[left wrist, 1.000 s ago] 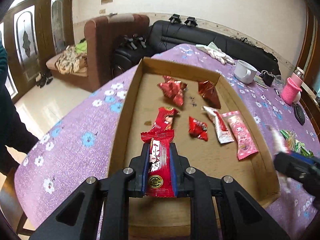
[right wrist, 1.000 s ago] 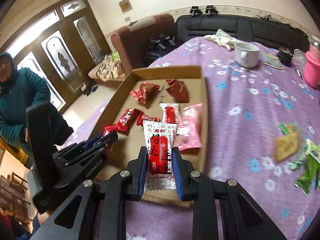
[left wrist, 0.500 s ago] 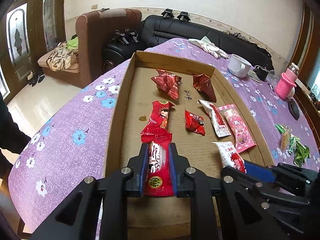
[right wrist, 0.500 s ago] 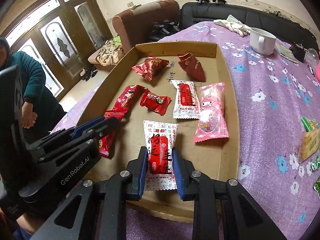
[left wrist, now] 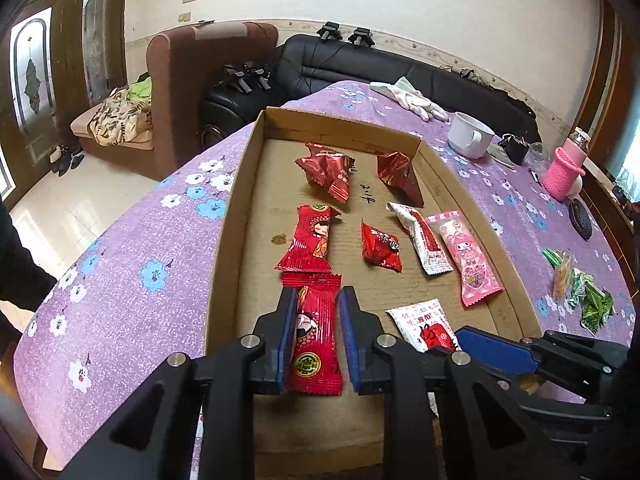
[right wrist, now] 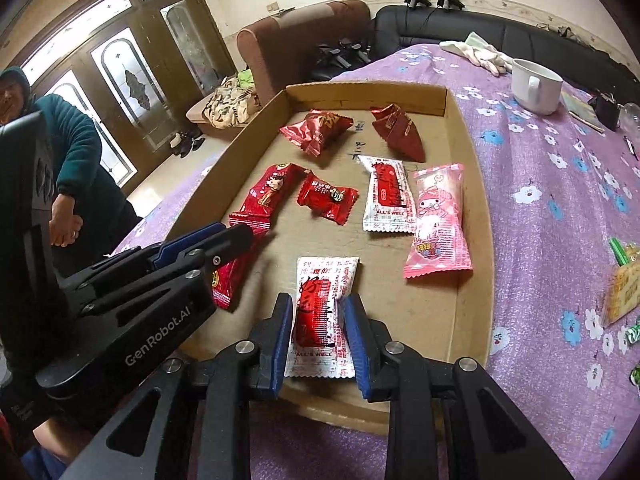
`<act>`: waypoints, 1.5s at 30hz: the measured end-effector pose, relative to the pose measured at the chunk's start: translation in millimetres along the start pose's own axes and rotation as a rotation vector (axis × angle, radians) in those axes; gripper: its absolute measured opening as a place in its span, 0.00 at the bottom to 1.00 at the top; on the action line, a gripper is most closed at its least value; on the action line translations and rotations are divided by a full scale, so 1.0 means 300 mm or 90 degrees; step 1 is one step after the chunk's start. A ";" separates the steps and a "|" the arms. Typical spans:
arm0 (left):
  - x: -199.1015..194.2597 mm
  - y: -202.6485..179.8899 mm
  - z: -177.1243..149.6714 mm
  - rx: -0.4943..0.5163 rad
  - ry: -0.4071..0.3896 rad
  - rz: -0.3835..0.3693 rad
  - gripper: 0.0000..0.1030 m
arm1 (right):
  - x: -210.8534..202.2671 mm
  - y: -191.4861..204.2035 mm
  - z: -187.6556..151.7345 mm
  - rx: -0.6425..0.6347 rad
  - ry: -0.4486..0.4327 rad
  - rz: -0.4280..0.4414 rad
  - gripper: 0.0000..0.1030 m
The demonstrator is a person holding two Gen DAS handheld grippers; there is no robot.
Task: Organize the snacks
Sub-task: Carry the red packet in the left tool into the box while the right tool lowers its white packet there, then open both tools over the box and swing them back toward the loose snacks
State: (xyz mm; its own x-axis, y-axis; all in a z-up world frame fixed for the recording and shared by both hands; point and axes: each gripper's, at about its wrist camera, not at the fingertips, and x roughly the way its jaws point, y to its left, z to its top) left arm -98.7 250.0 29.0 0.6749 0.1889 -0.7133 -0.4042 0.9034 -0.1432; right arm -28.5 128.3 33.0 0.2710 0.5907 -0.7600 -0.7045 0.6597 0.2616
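Left wrist view: left gripper (left wrist: 318, 330) jaws are clamped on a red snack bar (left wrist: 314, 344), low over the cardboard tray (left wrist: 236, 208), right behind another red bar (left wrist: 310, 240).

Right wrist view: right gripper (right wrist: 318, 334) jaws pinch a white-and-red sachet (right wrist: 322, 316) at the tray's near edge. Seven-ish snacks are in already; green packets (right wrist: 620, 248) are left on the counter (right wrist: 540, 184), so maybe two-thirds done.

My two wrist cameras look low and close along my jaws toward twelve o'clock, both sharing the cardboard tray (left wrist: 236, 216) (right wrist: 472, 184) on the desk (left wrist: 132, 240) (right wrist: 560, 200).
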 end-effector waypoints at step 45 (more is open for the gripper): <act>0.024 -0.850 0.060 0.310 0.019 -0.145 0.61 | -0.606 -0.863 -0.176 0.413 -0.197 -0.094 0.41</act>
State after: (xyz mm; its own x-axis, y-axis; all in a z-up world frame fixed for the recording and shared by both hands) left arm 20.4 27.9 72.8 0.6908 -0.0374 -0.7220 0.0886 0.9955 0.0333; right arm 69.9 -174.3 71.9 0.5736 0.5146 -0.6373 -0.1417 0.8287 0.5415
